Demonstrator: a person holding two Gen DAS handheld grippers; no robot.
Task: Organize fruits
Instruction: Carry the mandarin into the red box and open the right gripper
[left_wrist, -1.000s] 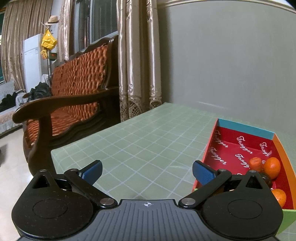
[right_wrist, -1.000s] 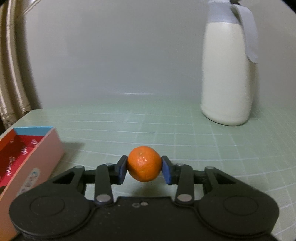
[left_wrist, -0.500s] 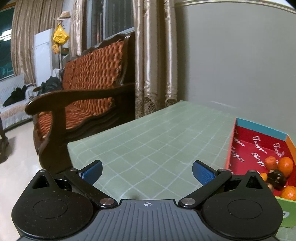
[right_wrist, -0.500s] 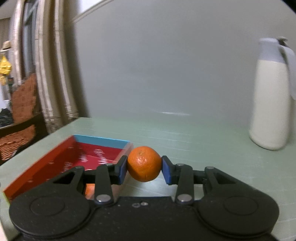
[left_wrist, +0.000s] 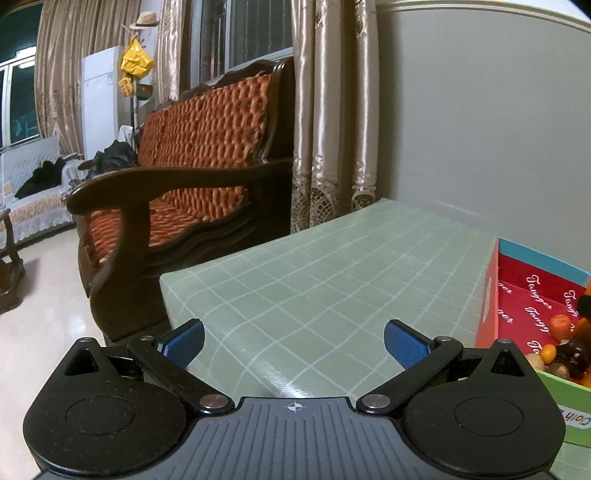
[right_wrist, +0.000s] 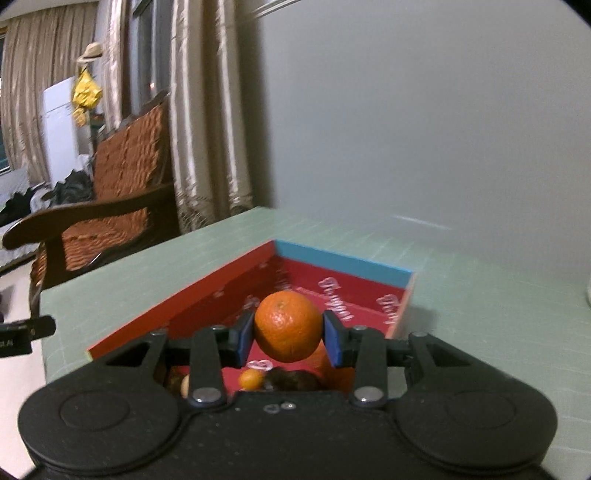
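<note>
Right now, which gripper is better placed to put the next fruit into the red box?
The right gripper: its jaws clamp an orange directly above the red box. The left gripper is open and empty, aimed at the green table beside the box.

Wooden sofa (left_wrist: 192, 184), beige curtains (left_wrist: 332, 110), grey wall (left_wrist: 480, 129)

Dim indoor light, warm and flat, with fisheye bending at every edge.

The left wrist view is sharp; a pale sheen streaks the green table (left_wrist: 332, 280) and the satin curtains (left_wrist: 332, 110) gleam. The right wrist view is smeared with motion blur across the sofa (right_wrist: 122, 177) and box (right_wrist: 343, 262), while the orange (right_wrist: 287, 325) stays crisp. Corners go black.
</note>
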